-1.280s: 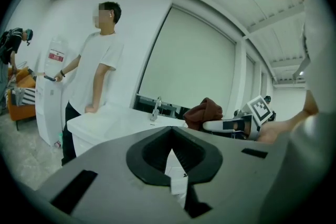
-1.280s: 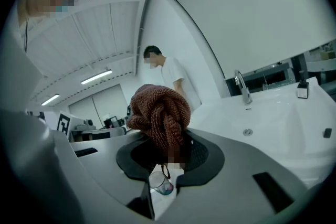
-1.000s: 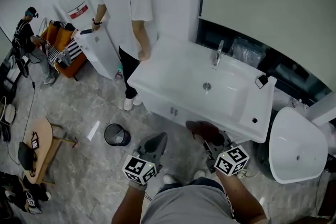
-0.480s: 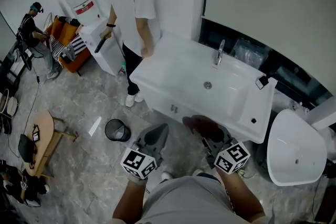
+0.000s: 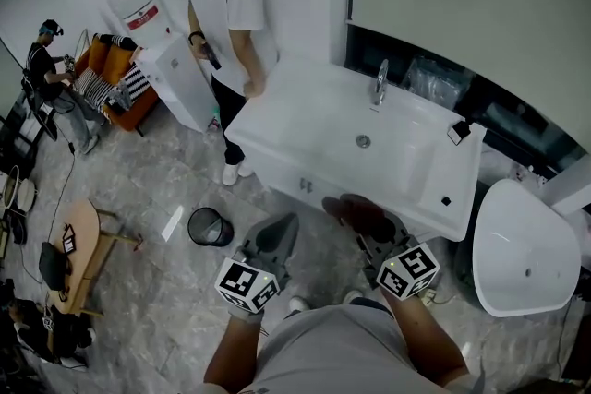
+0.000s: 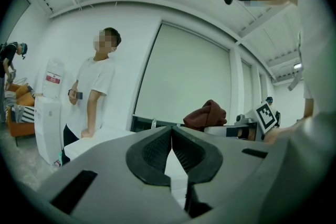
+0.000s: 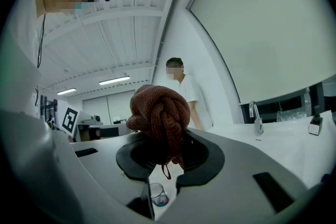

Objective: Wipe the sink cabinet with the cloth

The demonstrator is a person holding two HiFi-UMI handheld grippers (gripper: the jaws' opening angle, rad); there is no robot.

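A: Two grippers, one loaded. The right gripper (image 7: 163, 152) is clamped on the cloth (image 7: 160, 113). The cloth is balled up and sticks out past the tips. My guess is it's wadded to give a pad to press with.
B: And the other?
A: The left gripper (image 6: 172, 147) has its jaws closed tip to tip with nothing between them. It sits at lower centre of the head view, beside the loaded one, and looks idle.
B: Cloth vs target?
A: In the head view the cloth is lower centre-right, over the front face of the sink cabinet (image 5: 277, 173), just under the basin (image 5: 406, 138) edge. Can't tell if it's touching. A bystander (image 5: 226, 5) at upper left has a hand on the far corner.
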